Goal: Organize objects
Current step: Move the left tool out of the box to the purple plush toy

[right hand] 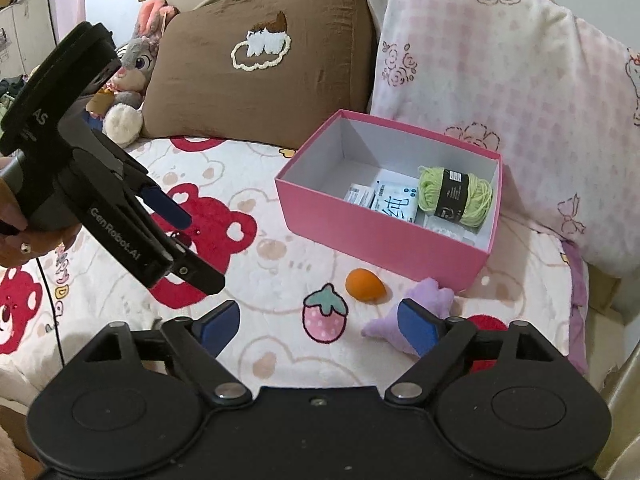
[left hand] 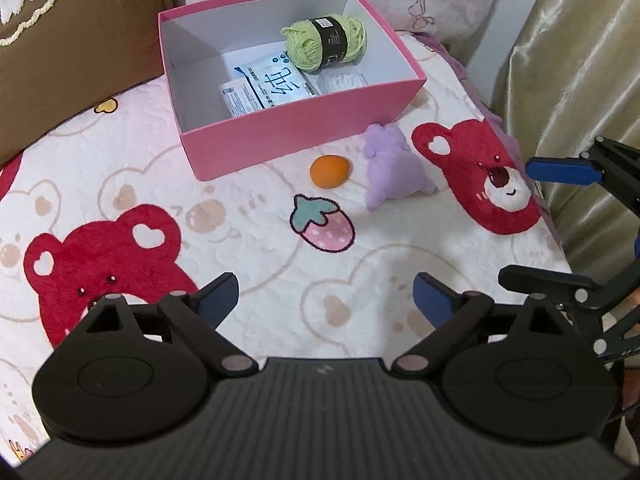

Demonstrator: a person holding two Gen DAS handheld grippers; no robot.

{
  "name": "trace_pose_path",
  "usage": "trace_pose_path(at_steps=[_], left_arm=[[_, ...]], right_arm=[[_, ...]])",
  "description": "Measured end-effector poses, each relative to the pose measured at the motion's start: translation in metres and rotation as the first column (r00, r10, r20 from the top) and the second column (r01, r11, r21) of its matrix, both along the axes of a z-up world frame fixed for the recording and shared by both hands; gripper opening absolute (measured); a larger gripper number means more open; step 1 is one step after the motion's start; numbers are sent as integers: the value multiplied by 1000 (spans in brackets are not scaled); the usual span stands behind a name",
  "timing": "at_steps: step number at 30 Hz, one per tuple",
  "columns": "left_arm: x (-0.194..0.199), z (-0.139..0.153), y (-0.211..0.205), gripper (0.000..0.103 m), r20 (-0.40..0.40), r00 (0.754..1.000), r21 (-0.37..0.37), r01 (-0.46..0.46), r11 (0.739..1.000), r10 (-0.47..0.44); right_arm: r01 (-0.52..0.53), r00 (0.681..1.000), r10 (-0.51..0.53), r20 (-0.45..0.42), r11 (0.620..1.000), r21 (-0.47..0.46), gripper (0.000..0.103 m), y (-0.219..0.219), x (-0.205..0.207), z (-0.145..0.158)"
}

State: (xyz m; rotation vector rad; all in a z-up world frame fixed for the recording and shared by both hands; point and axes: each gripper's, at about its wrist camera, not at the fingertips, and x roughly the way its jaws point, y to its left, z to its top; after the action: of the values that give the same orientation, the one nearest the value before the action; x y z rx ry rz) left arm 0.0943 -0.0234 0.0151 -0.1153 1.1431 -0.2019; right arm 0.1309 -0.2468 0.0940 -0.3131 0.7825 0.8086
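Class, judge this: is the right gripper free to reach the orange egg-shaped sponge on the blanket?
Probably yes: the right gripper is open and empty, and only bare blanket lies before the orange egg-shaped sponge.

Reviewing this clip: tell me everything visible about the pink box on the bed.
The pink box is an open, lidless rectangular carton, seemingly cardboard, pink outside and white inside. It sits upright on the bear-print blanket, near the pillows. Inside lie a green yarn ball with a black band, a white tissue pack and other small white packets. No gripper touches it; an orange ball and a purple plush lie just outside.
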Motion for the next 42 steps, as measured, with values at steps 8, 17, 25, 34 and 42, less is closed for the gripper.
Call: trace_pose_path(at_steps=[8, 17, 25, 34, 42], left_arm=[[0, -21, -15, 98, 14, 1000, -6, 6, 1000, -6], [4, -27, -31, 98, 135, 991, -18, -2, 1000, 5], [23, -50, -53, 98, 158, 987, -58, 23, 998, -14], [46, -86, -72, 98, 174, 985, -130, 20, 991, 3], [68, -117, -89, 95, 190, 982, -108, 4, 994, 17]], right_arm=[[10, 1000, -9, -12, 998, 70, 90, -20, 3, -29], [11, 996, -14, 90, 1000, 28, 90, -26, 2, -57], [49, 995, -48, 93, 999, -11, 90, -24, 26, -102], [112, 975, -109, 193, 994, -7, 90, -21, 44, -147], [112, 975, -107, 194, 993, -19, 90, -20, 59, -167]])
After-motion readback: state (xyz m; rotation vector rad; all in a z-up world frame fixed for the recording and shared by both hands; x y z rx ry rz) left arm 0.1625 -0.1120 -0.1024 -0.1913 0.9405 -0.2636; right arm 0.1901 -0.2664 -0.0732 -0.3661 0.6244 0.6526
